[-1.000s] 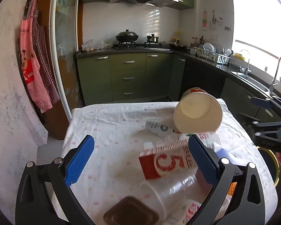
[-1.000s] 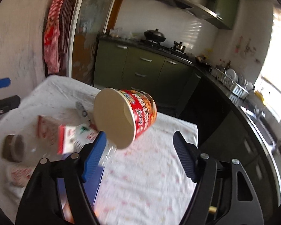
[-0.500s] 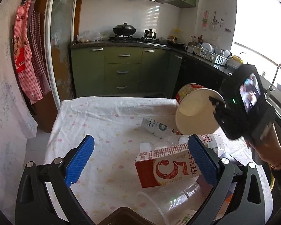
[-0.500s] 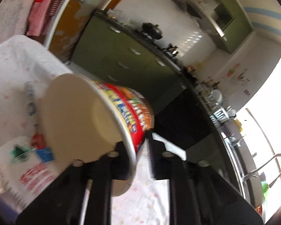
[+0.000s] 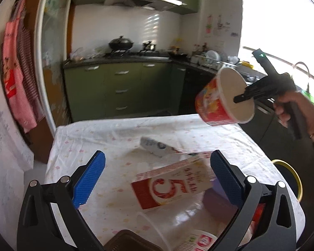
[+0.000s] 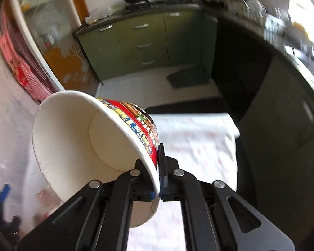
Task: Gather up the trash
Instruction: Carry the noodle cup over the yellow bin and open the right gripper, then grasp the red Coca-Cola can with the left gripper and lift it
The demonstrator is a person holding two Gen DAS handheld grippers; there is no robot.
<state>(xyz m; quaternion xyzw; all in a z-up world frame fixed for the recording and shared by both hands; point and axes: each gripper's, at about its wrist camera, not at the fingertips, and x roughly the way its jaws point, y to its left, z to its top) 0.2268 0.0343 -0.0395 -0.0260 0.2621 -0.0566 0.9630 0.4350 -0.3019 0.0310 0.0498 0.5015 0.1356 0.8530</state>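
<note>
R gripper [image 6: 156, 179] pinching noodle cup [image 6: 90, 146] by its rim, cup tilted, up above table [image 5: 115, 138]. L gripper [image 5: 155, 179] wide open, empty, over carton [image 5: 169, 186].

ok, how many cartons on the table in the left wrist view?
2. The red carton lies on its side between the left gripper fingers; a white carton lies behind it. More may hide under the clutter.

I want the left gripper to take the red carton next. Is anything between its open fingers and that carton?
Nothing visible. The left gripper is open above the tablecloth, and the red carton lies between and beyond its fingertips with no object in front. A clear plastic cup lies nearer, below the carton.
</note>
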